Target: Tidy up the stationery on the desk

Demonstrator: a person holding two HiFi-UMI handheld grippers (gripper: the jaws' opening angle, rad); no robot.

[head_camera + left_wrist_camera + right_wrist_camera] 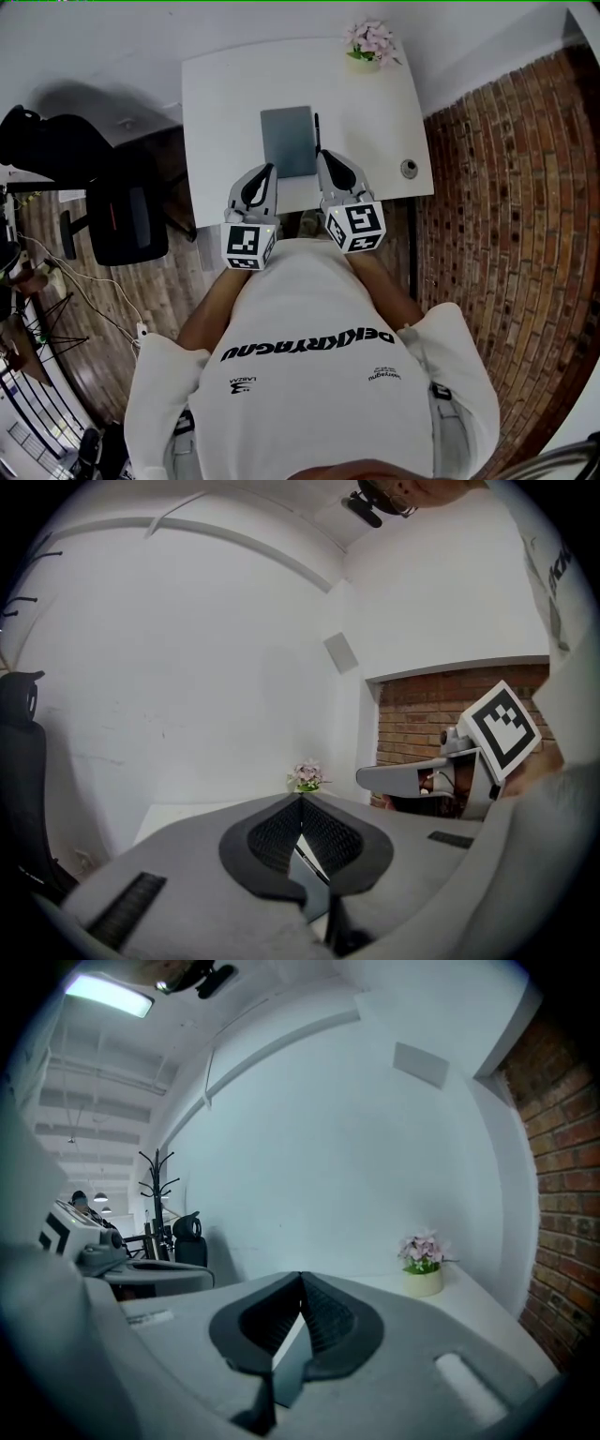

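Both the left gripper (269,169) and the right gripper (324,156) have their jaws closed together with nothing between them. They hover at the near edge of the desk (220,103), while the grey notebook (288,141) lies flat in the middle with the black pen (317,131) just beside its right side. We think the main risk is that a gripper comes down without opening first and only pushes the thin pen, so it rolls away, or slides the flat notebook instead of catching it.

Grey notebook (288,141) lies flat (closed) on the desk (216,112), black pen (317,131) beside its right edge.
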